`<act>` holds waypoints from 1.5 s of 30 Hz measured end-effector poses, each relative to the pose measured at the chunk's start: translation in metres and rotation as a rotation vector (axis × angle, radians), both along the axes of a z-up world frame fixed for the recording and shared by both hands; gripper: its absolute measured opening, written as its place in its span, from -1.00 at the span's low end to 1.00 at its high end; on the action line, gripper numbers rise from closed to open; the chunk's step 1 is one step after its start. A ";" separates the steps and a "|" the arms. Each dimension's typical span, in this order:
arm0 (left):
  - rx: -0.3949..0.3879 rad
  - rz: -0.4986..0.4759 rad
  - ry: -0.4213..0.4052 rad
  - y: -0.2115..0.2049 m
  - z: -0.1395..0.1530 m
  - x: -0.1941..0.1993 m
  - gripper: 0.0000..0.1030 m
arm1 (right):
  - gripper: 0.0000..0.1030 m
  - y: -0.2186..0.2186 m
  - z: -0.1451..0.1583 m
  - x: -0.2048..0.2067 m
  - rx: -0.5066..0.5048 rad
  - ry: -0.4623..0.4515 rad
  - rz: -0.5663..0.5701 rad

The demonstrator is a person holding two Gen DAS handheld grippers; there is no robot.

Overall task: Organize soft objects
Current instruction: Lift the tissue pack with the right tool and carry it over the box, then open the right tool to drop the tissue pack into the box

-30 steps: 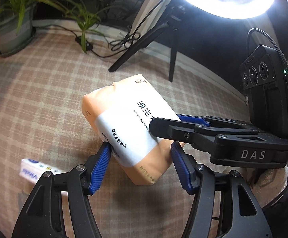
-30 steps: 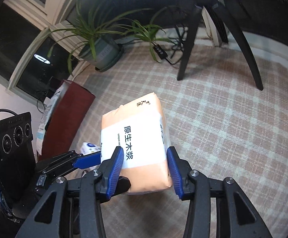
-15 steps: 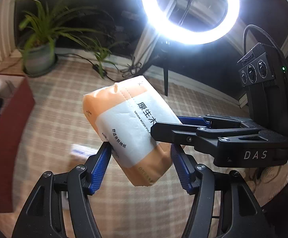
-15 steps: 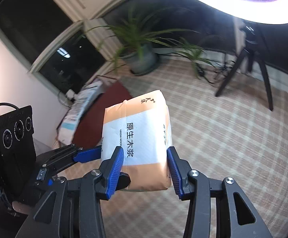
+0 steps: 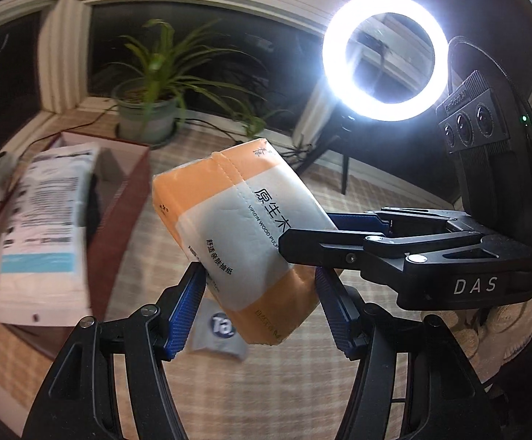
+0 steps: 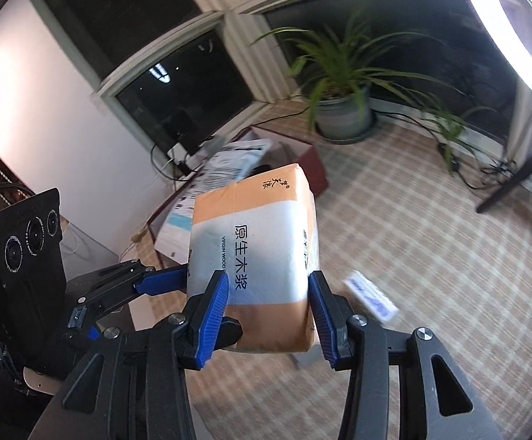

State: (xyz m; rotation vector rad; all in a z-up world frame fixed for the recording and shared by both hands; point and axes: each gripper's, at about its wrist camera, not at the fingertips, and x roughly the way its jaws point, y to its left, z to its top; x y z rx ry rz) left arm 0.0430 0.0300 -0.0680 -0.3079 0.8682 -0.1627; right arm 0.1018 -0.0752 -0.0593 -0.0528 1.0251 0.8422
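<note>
Since a second ago the tissue pack (image 5: 244, 234) has been lifted off the checked floor (image 5: 357, 396) and swung toward the red box (image 5: 119, 212) at the left, where a white pack (image 5: 42, 234) already lies. Both tongs are clamped on it: the left tongs (image 5: 262, 308) at its lower end, the right tongs (image 6: 268, 313) across its sides. The soft wrapper could slip or buckle if either grip eases unevenly before it is over the box.

Open checked floor (image 6: 431, 256) lies right of the box (image 5: 126, 198); a white pack (image 5: 42, 234) fills most of it, and a small packet (image 6: 370, 299), seemingly loose, lies nearby.
</note>
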 end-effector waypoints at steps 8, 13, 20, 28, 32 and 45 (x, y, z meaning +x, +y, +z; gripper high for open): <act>-0.003 0.033 0.018 0.056 -0.004 -0.011 0.18 | -0.19 0.062 0.001 -0.013 -0.023 -0.012 0.049; -0.005 0.042 0.035 0.090 -0.009 -0.012 0.18 | -0.19 0.101 -0.007 -0.015 -0.021 0.006 0.058; -0.008 0.060 0.080 0.141 -0.026 -0.011 0.17 | -0.19 0.156 -0.020 -0.010 -0.030 0.033 0.063; -0.005 0.059 0.148 0.184 -0.050 -0.009 0.17 | -0.19 0.208 -0.047 -0.003 -0.061 0.071 0.074; -0.004 0.061 0.169 0.200 -0.061 -0.007 0.18 | -0.19 0.225 -0.060 -0.001 -0.078 0.096 0.070; 0.063 0.079 0.207 0.227 -0.076 0.001 0.23 | -0.20 0.262 -0.086 0.010 -0.097 0.127 0.058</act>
